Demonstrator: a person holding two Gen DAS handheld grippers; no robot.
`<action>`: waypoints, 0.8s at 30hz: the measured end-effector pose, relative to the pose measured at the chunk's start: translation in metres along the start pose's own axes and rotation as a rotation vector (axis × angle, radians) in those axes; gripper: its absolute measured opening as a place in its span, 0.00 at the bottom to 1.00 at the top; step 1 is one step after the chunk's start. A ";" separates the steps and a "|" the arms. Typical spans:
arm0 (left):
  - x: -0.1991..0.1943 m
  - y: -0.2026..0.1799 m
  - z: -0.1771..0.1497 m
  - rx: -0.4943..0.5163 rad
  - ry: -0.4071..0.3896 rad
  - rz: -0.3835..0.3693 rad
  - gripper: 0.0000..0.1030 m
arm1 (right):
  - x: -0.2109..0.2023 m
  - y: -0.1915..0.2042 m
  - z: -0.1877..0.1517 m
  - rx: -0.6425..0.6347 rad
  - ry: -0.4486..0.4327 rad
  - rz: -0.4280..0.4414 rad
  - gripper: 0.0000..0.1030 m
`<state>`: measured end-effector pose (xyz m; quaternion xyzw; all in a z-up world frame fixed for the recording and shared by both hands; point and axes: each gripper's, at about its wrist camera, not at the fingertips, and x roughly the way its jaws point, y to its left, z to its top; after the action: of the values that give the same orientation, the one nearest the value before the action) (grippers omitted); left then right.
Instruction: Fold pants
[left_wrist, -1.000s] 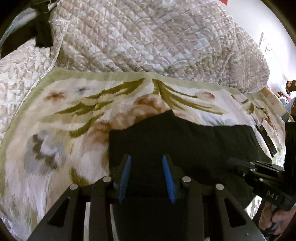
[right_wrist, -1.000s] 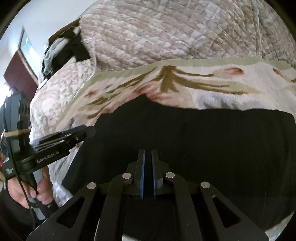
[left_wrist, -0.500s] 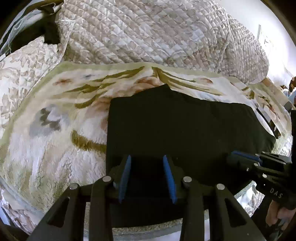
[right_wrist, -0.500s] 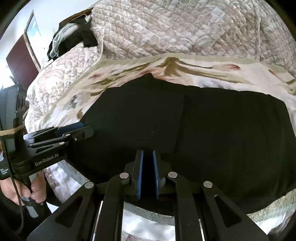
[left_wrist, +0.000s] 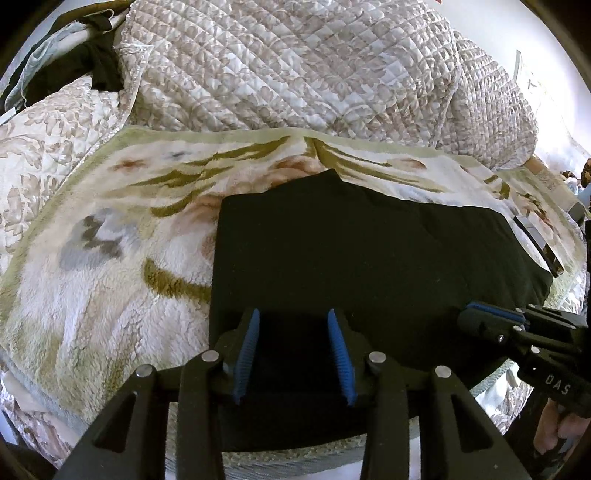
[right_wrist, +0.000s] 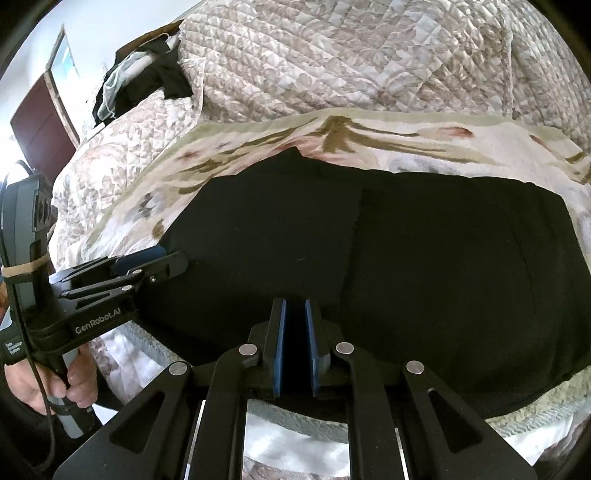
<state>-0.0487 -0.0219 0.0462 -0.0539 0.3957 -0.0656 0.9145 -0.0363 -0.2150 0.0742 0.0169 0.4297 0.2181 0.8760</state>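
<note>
Now the black pants lie folded into a flat block on a flowered blanket spread over the bed, their near edge close to the near side of the bed. One layer ends in a straight edge running near to far across the middle of the block. Above the near edge, the left gripper has its blue fingers well apart, nothing between them. To its right, the right gripper has its fingers nearly together, a narrow gap showing, gripping nothing. A quilted bedspread is heaped along the far side, with dark clothes piled at far left.
</note>
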 end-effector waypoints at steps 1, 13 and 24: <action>0.000 -0.001 0.000 0.002 0.001 0.004 0.41 | -0.001 -0.002 0.000 0.003 -0.002 -0.011 0.10; -0.007 -0.017 0.001 0.028 -0.019 -0.053 0.42 | -0.024 -0.046 -0.005 0.097 -0.035 -0.109 0.10; -0.003 -0.043 -0.003 0.090 0.002 -0.144 0.49 | -0.063 -0.110 -0.018 0.230 -0.081 -0.235 0.22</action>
<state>-0.0562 -0.0642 0.0531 -0.0408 0.3884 -0.1489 0.9085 -0.0434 -0.3422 0.0856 0.0756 0.4152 0.0627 0.9044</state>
